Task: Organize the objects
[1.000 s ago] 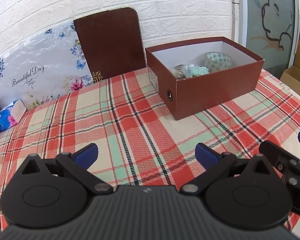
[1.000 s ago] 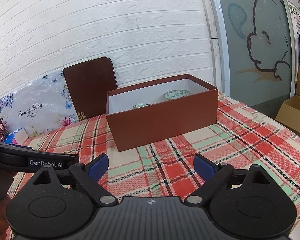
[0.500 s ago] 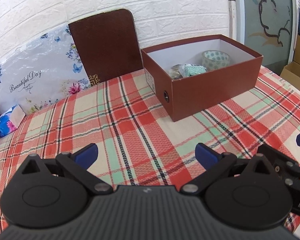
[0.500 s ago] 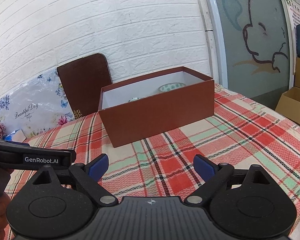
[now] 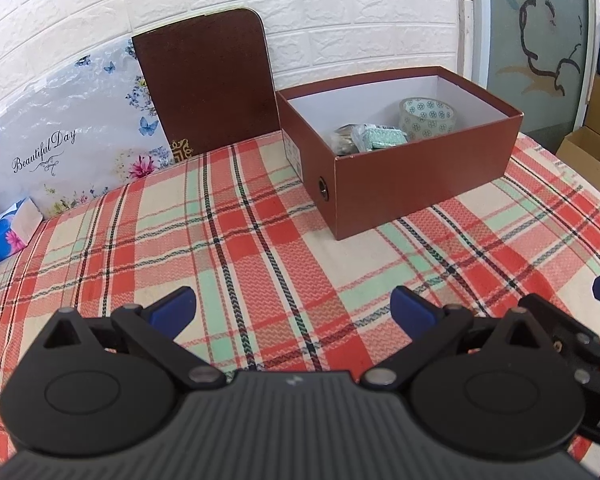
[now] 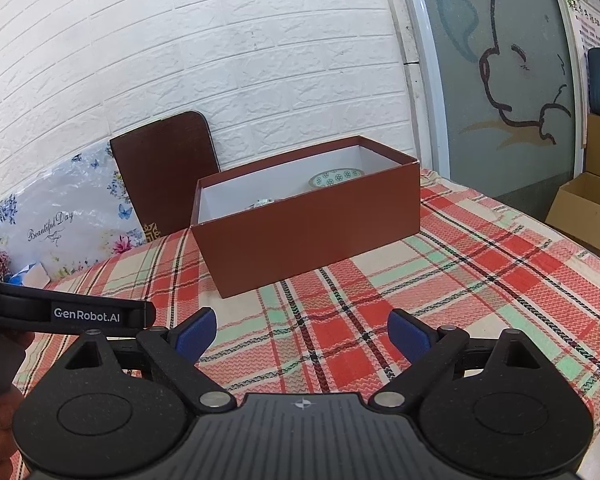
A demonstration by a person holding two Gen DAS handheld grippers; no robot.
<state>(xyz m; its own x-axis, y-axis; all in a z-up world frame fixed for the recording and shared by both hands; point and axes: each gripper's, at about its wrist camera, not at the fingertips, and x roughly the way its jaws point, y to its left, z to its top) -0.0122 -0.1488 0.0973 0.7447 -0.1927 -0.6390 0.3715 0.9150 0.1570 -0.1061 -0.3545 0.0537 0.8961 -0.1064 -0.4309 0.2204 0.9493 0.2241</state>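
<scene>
An open brown box [image 5: 420, 184] stands on the plaid tablecloth at the far right; it also shows in the right wrist view [image 6: 312, 232]. Inside lie a patterned tape roll [image 5: 426, 118], a small green packet [image 5: 382, 138] and a dark crumpled item [image 5: 344, 138]. My left gripper [image 5: 294, 314] is open and empty, well in front of the box. My right gripper [image 6: 302, 332] is open and empty, also short of the box, beside the left one.
The brown box lid [image 5: 208, 84] leans on the brick wall. A floral "Beautiful Day" bag [image 5: 60, 148] and a blue tissue pack [image 5: 10, 232] sit at the far left. Cardboard boxes [image 6: 588, 208] stand off the table at right.
Both grippers have drawn back slightly and shifted; the box sits a little farther and more to the right in the left view. Both stay open and empty.
</scene>
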